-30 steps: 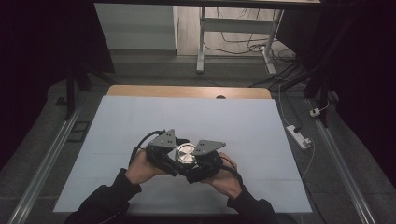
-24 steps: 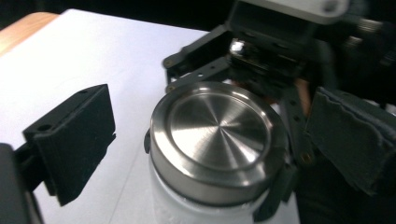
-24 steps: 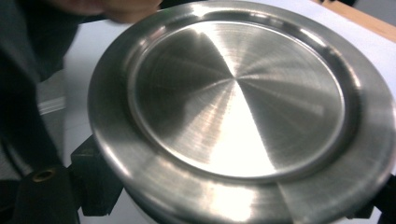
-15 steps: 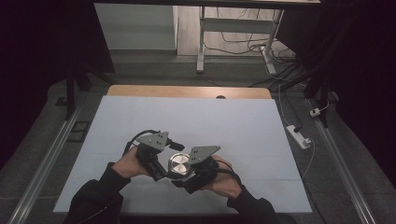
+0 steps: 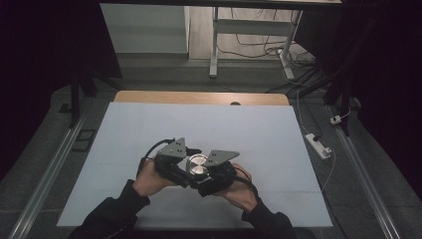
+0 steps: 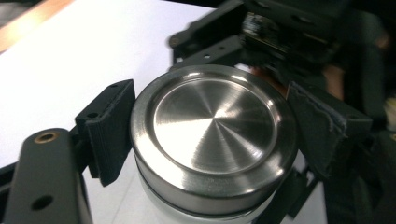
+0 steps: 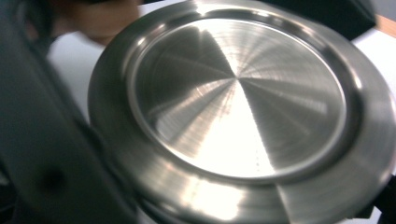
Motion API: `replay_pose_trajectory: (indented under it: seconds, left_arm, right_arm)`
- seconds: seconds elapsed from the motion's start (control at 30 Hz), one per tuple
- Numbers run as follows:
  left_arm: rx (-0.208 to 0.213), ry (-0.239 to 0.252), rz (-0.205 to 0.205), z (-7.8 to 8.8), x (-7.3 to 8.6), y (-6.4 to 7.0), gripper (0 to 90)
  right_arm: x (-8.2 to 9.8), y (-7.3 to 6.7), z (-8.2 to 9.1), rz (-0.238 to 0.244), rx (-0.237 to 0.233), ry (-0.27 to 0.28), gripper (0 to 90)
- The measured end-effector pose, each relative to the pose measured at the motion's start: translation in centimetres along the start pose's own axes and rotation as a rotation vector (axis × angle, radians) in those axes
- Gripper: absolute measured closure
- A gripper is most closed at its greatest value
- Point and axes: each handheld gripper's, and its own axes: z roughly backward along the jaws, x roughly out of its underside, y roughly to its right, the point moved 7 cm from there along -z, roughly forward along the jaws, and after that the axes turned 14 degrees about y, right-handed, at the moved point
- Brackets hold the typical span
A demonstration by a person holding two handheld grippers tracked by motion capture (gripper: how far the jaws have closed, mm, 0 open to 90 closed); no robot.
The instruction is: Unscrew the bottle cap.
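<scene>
Room around my table (image 5: 149, 124) is dim; glare streaks my steel lid (image 7: 243, 93); close-up edges blur.

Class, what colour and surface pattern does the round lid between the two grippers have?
The lid is silver brushed metal with fine circular, radiating sheen; the left gripper view shows it best.

The table (image 5: 149, 124) stands with a pale, blue-white sheet (image 5: 278, 144) spread across nearly all of its top. At the 12 o'clock edge a narrow strip of bare wood (image 5: 164, 97) stays uncovered, with a small dark hole (image 5: 235, 103) in it just right of centre. The sheet lies flat, a faint crease running from 9 to 3 o'clock across its middle. Toward 6 o'clock, a little left of centre, a round container with a brushed steel lid (image 5: 197, 163) is over the sheet; whether it rests on it cannot be told.
</scene>
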Motion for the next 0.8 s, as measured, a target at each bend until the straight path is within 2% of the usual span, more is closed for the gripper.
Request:
replay_pose_trajectory:
  seconds: [0.03, 0.07, 0.1, 0.13, 0.17, 0.2, 0.23, 0.27, 0.3, 0.33, 0.4, 0.47, 0.5, 0.53, 0.6, 0.63, 0.73, 0.8]
  left_arm:
    - [-0.001, 0.009, 0.004, 0.0, -0.1, -0.1, 12.1]
    - [0.033, 0.037, 0.035, 0.5, -0.5, -0.4, 7.4]
    - [0.033, 0.037, 0.035, 0.5, -0.5, -0.4, 6.8]
    - [0.071, 0.076, 0.049, 1.5, -0.9, -0.8, 6.3]
    - [0.124, 0.080, 0.061, 2.0, -0.9, -0.8, 6.4]
    - [0.168, 0.077, 0.056, 2.4, -0.9, -0.7, 6.6]
    - [0.168, 0.077, 0.056, 2.4, -0.9, -0.7, 6.6]
    - [0.184, 0.067, 0.033, 2.6, -0.8, -0.7, 7.2]
    - [0.236, 0.022, -0.016, 2.9, -0.4, -0.3, 7.3]
    - [0.236, 0.022, -0.016, 2.9, -0.4, -0.3, 7.9]
    - [0.271, -0.019, -0.054, 2.8, 0.0, 0.2, 9.2]
    - [0.287, -0.066, -0.098, 2.3, 0.5, 0.7, 11.9]
    - [0.305, -0.071, -0.103, 2.3, 0.7, 0.9, 14.2]
    - [0.305, -0.071, -0.103, 2.3, 0.7, 0.9, 17.9]
    - [0.289, -0.067, -0.114, 2.1, 0.7, 1.0, 18.9]
    - [0.230, -0.063, -0.108, 1.9, 0.5, 0.8, 19.2]
    - [0.134, -0.032, -0.083, 1.4, 0.1, 0.4, 19.5]
    - [0.077, -0.006, -0.043, 1.1, -0.3, 0.2, 19.5]
  right_arm:
    - [0.0, 0.3, 0.1, -0.011, 0.015, 0.008, 14.6]
    - [0.0, 0.3, 0.1, -0.010, 0.011, 0.011, 14.6]
    - [-0.1, 0.3, 0.2, -0.008, 0.007, 0.015, 14.5]
    - [-0.2, 0.2, 0.2, -0.006, -0.002, 0.018, 14.6]
    - [-0.2, 0.1, 0.2, -0.001, -0.017, 0.019, 14.5]
    - [-0.3, -0.1, 0.3, 0.005, -0.039, 0.018, 14.6]
    - [-0.3, -0.4, 0.2, 0.009, -0.064, 0.019, 14.5]
    - [-0.3, -0.7, 0.2, 0.015, -0.085, 0.016, 14.6]
    - [-0.3, -1.0, 0.2, 0.025, -0.108, 0.011, 14.6]
    - [-0.3, -1.4, 0.2, 0.032, -0.127, 0.008, 14.5]
    - [-0.4, -2.0, 0.1, 0.045, -0.162, 0.006, 14.5]
    - [-0.4, -2.5, 0.1, 0.061, -0.191, 0.004, 14.5]
    - [-0.4, -2.6, 0.1, 0.072, -0.199, 0.004, 14.5]
    - [-0.4, -2.6, 0.1, 0.072, -0.199, 0.004, 14.5]
    - [-0.4, -2.7, 0.0, 0.077, -0.190, 0.000, 14.6]
    - [-0.3, -2.5, 0.0, 0.063, -0.172, -0.004, 14.6]
    - [-0.3, -1.6, 0.0, 0.049, -0.105, -0.002, 14.5]
    - [-0.3, -1.0, 0.0, 0.037, -0.067, 0.001, 14.6]
